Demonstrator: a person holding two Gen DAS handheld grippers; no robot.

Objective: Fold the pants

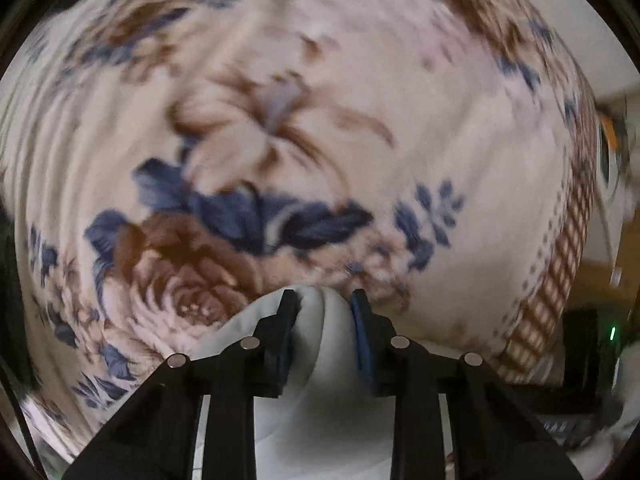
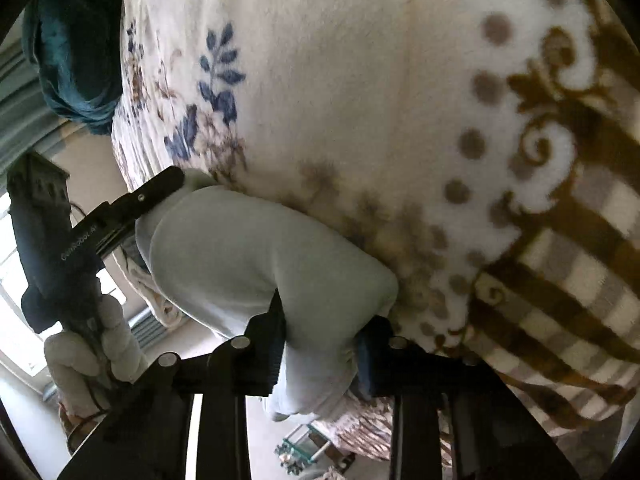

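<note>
Left wrist view is smeared with motion blur, but I can see my left gripper (image 1: 324,300) with its jaws closed narrow on a bunched fold of the pale grey pants (image 1: 320,364), the cloth pinched between the two blue-padded fingers (image 1: 362,336) and spilling back toward the camera. Behind it lies the floral blanket (image 1: 304,128), cream with blue leaves and brown roses, and a checked border runs along its right edge.

In the right wrist view, my right gripper (image 2: 320,332) likewise has its jaws clamped on the pants (image 2: 256,256); the fabric bulges out ahead of the fingers in a thick roll just above the blanket (image 2: 360,92). That roll stretches to the upper left, where the left gripper (image 2: 154,196) holds its far end, so the garment hangs taut-ish between my two tools. The gloved left hand (image 2: 94,344) grips that tool's handle at lower left. A dark teal cloth (image 2: 76,48) sits at the blanket's far corner, well apart from the pants.
</note>
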